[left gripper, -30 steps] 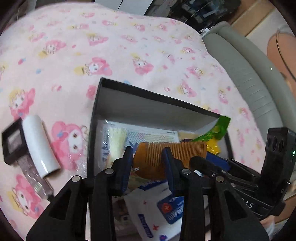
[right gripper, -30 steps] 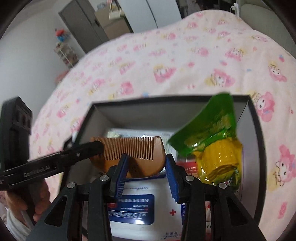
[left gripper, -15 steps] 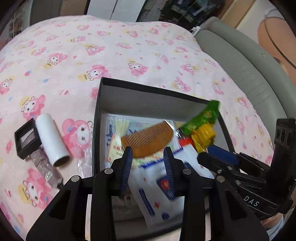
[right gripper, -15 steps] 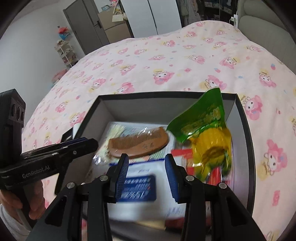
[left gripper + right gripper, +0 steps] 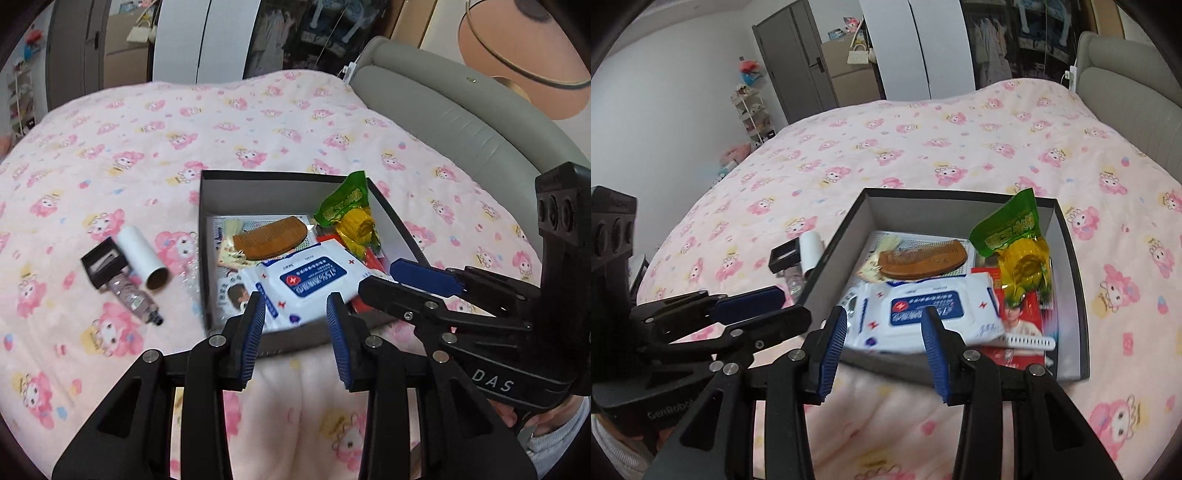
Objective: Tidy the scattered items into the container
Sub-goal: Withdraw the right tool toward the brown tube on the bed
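Comb (image 5: 273, 240) of brown wood, a second ago between both sets of jaws over the box, now lying loose inside the dark grey cardboard box (image 5: 207, 236) on the papers, beside the white wet-wipe pack (image 5: 299, 280) and green-and-yellow snack bag (image 5: 351, 214); left gripper (image 5: 295, 332) and right gripper (image 5: 882, 343) pulled back above the near rim, fingers parted and holding nothing. Likely one step done, with white paper roll (image 5: 144, 254), black square case (image 5: 104, 261) and small tube (image 5: 133, 299) outside on the pink cartoon-print blanket (image 5: 110, 155), well apart from either gripper
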Demonstrator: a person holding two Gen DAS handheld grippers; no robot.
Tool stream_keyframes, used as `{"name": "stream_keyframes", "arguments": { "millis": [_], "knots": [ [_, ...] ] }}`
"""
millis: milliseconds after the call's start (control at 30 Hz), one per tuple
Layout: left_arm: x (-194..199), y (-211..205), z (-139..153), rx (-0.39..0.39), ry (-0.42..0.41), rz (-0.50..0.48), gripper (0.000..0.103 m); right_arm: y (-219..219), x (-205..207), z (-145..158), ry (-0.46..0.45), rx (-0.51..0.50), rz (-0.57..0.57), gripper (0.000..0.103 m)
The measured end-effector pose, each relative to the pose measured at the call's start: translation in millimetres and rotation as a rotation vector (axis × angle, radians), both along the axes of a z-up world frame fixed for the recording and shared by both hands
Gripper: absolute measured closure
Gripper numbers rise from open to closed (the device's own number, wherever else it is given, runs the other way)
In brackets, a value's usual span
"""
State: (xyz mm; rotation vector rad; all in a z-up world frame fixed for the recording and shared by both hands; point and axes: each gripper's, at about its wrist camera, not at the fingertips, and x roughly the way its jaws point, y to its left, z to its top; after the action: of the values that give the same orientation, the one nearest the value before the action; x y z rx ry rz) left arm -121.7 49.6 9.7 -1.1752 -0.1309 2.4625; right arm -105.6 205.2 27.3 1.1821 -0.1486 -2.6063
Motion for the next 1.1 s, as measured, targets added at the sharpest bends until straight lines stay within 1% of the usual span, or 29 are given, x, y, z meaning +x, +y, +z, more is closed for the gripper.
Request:
{"name": "stream_keyframes", "arguments": {
  "millis": [200, 300, 400, 533, 633, 767, 900, 1000, 1100],
  "knots": [
    [38, -22, 3, 0.018, -0.001, 0.002, 0.069, -21, 36, 3, 0.03, -0.01, -0.008, 0.065],
    [56, -32, 2, 0.031, -0.001, 0.007, 0.069, -31, 52, 1, 0.03, -0.024, -0.006, 0.065],
    [74, -44, -2, 0.044, -0.006, 0.026, 0.069, -41, 65, -3, 0.021, -0.037, 0.013, 0.065],
    [90, -62, -11, 0.071, -0.023, 0.064, 0.069, -60, 76, -9, 0.006, -0.031, 0.054, 0.065],
    [97, -82, -14, 0.081, -0.028, 0.103, 0.069, -75, 76, -14, -0.018, -0.064, 0.088, 0.065],
    [103, -108, -16, 0.078, -0.023, 0.157, 0.069, -98, 72, -20, -0.027, -0.085, 0.127, 0.065],
    [105, -139, -20, 0.076, -0.014, 0.235, 0.069, -128, 60, -27, -0.034, -0.113, 0.184, 0.065],
    [102, -165, -29, 0.092, -0.026, 0.296, 0.069, -157, 48, -33, -0.035, -0.112, 0.231, 0.065],
    [94, -186, -41, 0.112, -0.042, 0.34, 0.069, -180, 37, -38, -0.033, -0.091, 0.26, 0.065]
  ]
}}
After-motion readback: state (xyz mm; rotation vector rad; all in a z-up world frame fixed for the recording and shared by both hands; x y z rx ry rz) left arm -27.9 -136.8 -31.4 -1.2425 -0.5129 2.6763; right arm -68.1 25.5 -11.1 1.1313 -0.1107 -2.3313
